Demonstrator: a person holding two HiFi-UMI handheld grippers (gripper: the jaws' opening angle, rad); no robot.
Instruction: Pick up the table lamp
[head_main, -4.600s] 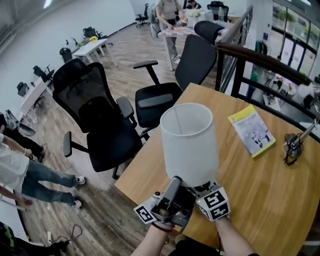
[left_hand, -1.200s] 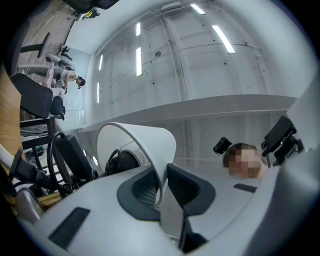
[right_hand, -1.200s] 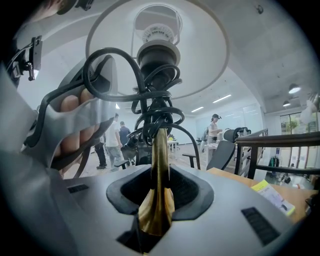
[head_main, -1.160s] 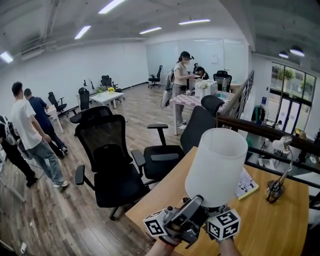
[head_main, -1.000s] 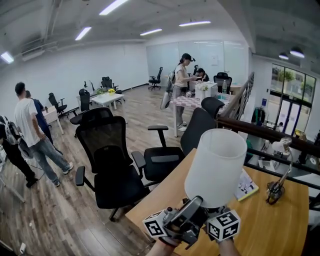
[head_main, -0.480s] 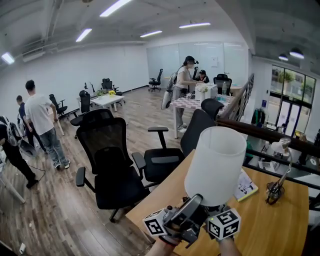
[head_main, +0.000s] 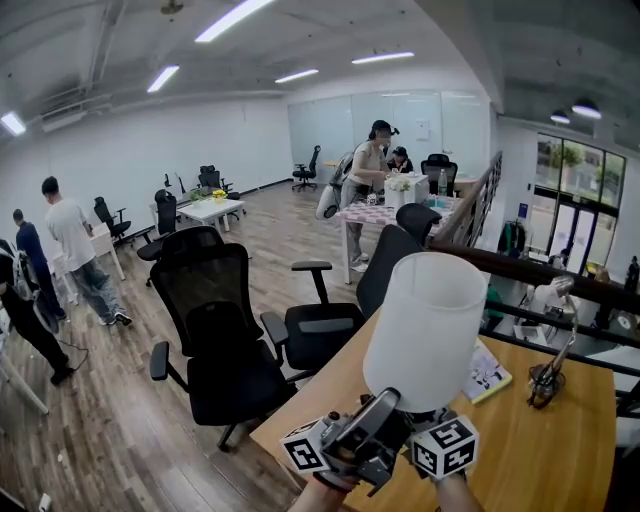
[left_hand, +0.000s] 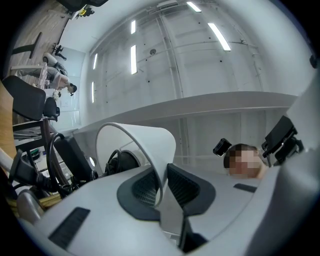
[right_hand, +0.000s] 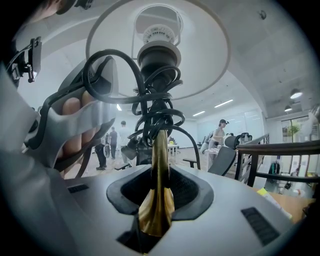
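The table lamp has a white cylindrical shade that stands upright above both grippers in the head view. My left gripper points steeply up, shut on the shade's lower rim. In the left gripper view its jaws pinch the thin white wall. My right gripper is shut on the lamp's brass stem. A black cord is wound round the stem below the socket. The lamp's base is hidden.
A wooden table lies under the lamp with a yellow-green booklet and a small metal desk lamp at its right. Black office chairs stand to the left, a dark railing runs behind, and people stand further off.
Lamp and both grippers have kept nearly the same place over the last second. People at the left have walked on. Since the oldest frame the head view has tilted up from the table.
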